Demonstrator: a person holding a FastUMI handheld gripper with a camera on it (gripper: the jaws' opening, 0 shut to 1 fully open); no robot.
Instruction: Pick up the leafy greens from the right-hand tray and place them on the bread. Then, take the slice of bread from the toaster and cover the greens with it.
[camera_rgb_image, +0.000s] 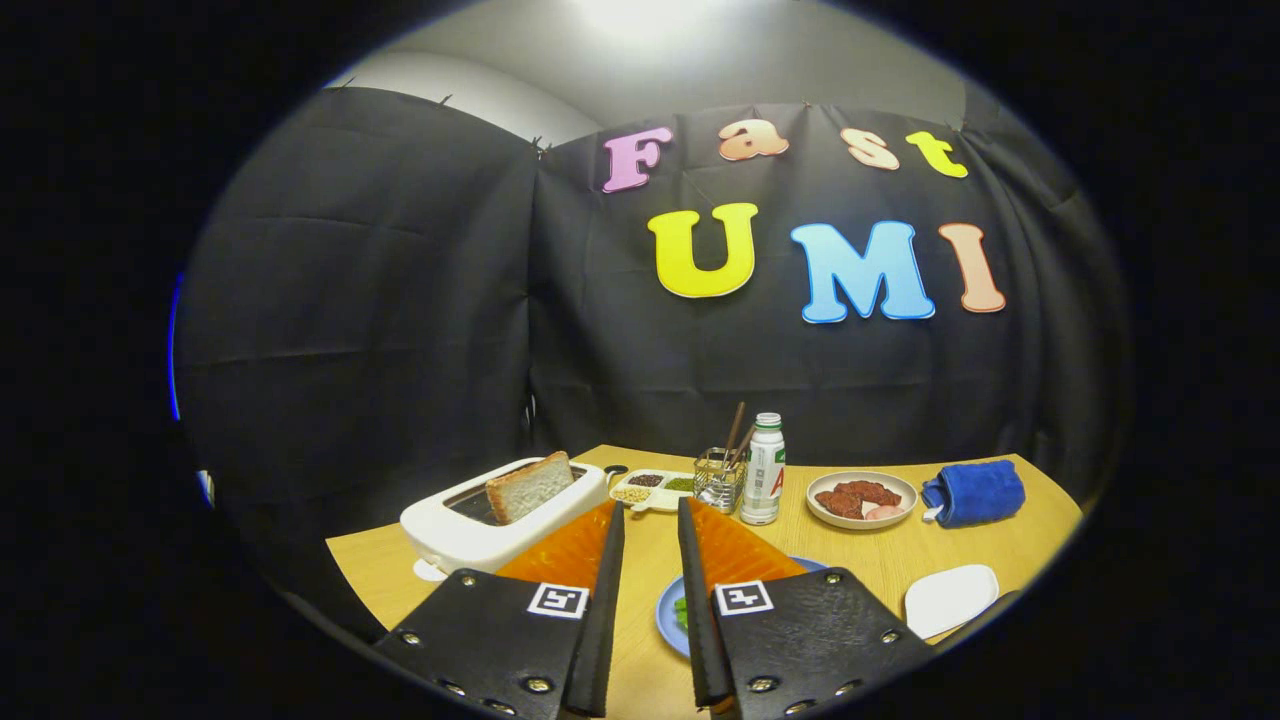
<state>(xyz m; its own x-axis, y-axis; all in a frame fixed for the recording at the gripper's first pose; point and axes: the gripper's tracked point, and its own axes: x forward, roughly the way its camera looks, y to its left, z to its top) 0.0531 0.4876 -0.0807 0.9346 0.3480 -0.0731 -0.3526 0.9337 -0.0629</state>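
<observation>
Tongs (650, 510) slightly apart, empty, above wooden table (1000, 560); toaster (450, 530) with bread slice (528, 486) just beside

A slice of bread (529, 486), pale with a brown crust, stands tilted in the slot of a white toaster (470, 530), its upper half sticking out above the top; the toaster sits on the wooden table beyond the left finger. A small patch of leafy greens (682, 612) shows on a blue plate (668, 610), just beside the right finger and mostly hidden behind it. A white tray (950, 598) lies to the right of that plate.
</observation>
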